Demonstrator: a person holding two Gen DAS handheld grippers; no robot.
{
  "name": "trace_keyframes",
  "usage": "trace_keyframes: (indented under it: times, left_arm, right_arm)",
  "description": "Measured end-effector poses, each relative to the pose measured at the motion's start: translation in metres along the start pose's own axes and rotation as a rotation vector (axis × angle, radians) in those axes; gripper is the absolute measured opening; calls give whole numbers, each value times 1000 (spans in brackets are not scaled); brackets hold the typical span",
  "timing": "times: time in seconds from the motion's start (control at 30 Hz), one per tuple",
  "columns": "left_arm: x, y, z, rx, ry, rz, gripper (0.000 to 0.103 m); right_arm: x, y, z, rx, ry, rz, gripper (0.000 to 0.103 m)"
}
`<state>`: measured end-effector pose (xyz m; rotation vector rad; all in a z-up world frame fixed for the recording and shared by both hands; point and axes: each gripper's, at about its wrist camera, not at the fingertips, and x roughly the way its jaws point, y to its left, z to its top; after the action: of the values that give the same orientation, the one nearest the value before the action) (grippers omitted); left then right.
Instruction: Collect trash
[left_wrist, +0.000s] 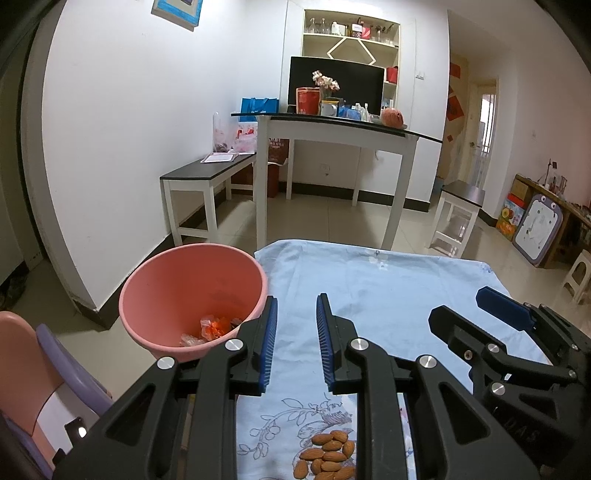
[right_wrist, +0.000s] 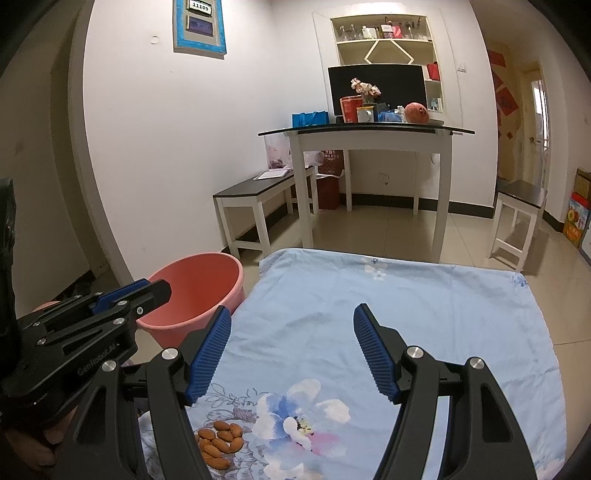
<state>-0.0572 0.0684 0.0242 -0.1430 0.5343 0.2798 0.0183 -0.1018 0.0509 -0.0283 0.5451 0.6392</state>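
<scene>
A pink bucket (left_wrist: 192, 291) (right_wrist: 195, 288) stands on the floor by the left edge of a table covered with a light blue floral cloth (left_wrist: 388, 295) (right_wrist: 424, 314). Crumpled orange and clear wrappers (left_wrist: 210, 328) lie at its bottom. A small pile of almonds (left_wrist: 328, 458) (right_wrist: 219, 443) rests on the cloth near the front. My left gripper (left_wrist: 297, 301) (right_wrist: 155, 286) hovers over the cloth beside the bucket rim, open, nothing between its blue pads. My right gripper (right_wrist: 291, 308) (left_wrist: 461, 306) hangs over the cloth to its right, open wide and holding nothing.
Beyond the cloth stand a white table with a black top (left_wrist: 332, 129) loaded with items, a low bench (left_wrist: 207, 173) on the left and a stool (left_wrist: 458, 206) on the right. A pink and purple child chair (left_wrist: 37, 369) sits left of the bucket.
</scene>
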Motion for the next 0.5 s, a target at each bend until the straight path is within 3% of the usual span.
trace_keyframes:
  times: [0.5]
  left_arm:
    - [12,-2,-3,13,22,2,22]
  right_arm:
    - [8,-8,-4,21,15,3,68]
